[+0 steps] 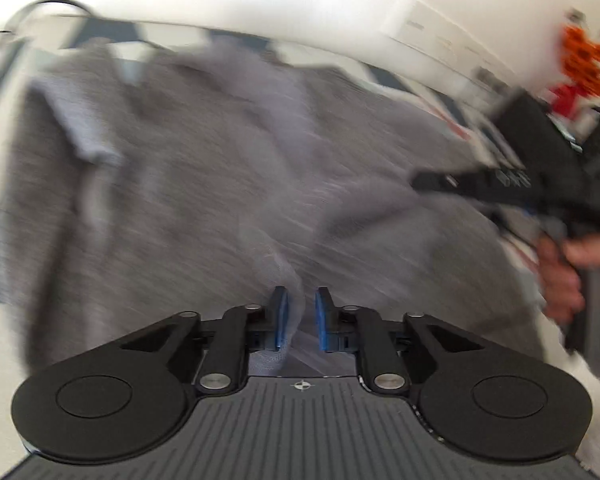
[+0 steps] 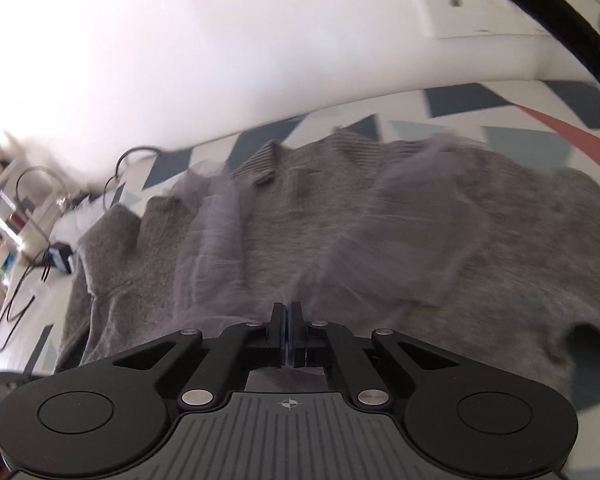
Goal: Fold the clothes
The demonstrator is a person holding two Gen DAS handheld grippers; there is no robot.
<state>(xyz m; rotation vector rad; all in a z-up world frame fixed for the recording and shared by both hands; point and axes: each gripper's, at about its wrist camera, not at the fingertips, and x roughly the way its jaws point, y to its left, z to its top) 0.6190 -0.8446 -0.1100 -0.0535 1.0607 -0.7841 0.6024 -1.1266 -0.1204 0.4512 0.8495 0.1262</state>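
A grey knit sweater [image 1: 160, 168] lies spread over a bed cover with a triangle pattern [image 2: 520, 140]; its ribbed collar [image 2: 260, 164] is at the far side. My left gripper [image 1: 302, 316] has its blue pads close together on a raised fold of the sweater. In its own view my right gripper [image 2: 287, 316] has its jaws pressed together, and a lifted, blurred fold of the sweater [image 2: 480, 240] runs into its tips. The left wrist view shows the right gripper [image 1: 418, 180] over the sweater's right side, held by a person's hand [image 1: 560, 280].
A white wall rises behind the bed. Black cables [image 2: 16, 300] and a small dark box [image 2: 64, 262] lie past the sweater's left edge. A white wall unit [image 1: 432, 36] and orange and red objects [image 1: 584, 60] stand at the far right.
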